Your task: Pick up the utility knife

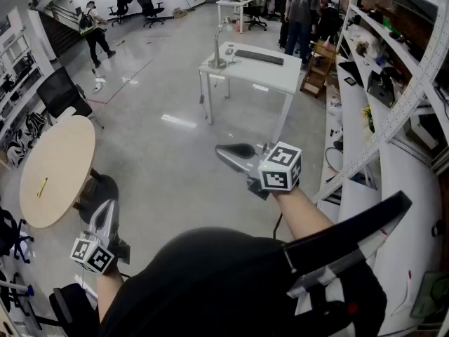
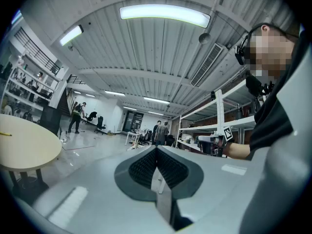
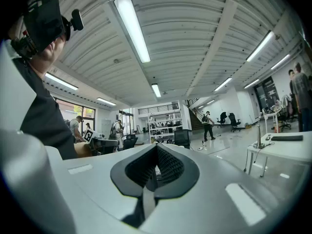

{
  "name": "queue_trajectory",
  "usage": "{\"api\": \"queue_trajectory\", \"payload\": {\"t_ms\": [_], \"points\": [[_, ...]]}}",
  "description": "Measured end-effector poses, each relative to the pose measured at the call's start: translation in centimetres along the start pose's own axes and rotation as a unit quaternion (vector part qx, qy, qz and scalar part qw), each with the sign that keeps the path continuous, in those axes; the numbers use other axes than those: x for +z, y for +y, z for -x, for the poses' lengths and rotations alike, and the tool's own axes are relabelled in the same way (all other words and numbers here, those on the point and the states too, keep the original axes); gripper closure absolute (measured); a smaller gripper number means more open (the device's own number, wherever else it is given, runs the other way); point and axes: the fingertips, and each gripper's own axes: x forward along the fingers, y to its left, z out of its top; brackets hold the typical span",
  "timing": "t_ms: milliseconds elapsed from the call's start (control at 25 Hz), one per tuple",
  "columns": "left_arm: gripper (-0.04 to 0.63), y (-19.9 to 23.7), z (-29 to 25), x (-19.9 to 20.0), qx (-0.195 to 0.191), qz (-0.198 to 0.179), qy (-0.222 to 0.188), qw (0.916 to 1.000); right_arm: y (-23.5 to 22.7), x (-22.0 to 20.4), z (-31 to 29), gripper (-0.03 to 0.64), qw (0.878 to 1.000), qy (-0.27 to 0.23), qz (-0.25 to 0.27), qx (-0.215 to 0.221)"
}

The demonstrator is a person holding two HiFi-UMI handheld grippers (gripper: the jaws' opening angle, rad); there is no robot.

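Observation:
A small yellow object lies on the round wooden table at the left; it is too small to tell whether it is the utility knife. In the left gripper view the same yellow object shows on the table's edge. My left gripper hangs low beside that table, its jaws shut with nothing between them. The right gripper is held out level over the floor, also shut and holding nothing. Neither gripper touches the table.
A white desk with a keyboard stands ahead. Shelving packed with parts runs along the right. A black office chair stands behind the round table. A person walks at the far left; others stand at the back.

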Motion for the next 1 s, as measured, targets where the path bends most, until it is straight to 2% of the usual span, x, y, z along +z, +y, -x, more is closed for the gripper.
{"api": "queue_trajectory", "payload": {"t_ms": [160,480,1000], "points": [[0.595,-1.2,-0.7,-0.1,0.006,0.001,0.010,0.9999,-0.5,0.0,0.9,0.604,1.000,-0.001,-0.002,-0.001],[0.595,-3.2,-2.6,-0.6,-0.004,0.001,0.015,0.9999,-1.8,0.2,3.1,0.603,1.000,-0.013,-0.028,0.002],[0.595,-6.8,-6.6,-2.5,-0.018,0.004,0.032,0.9993,-5.1,-1.0,7.0,0.603,0.999,-0.014,-0.041,-0.007]]}}
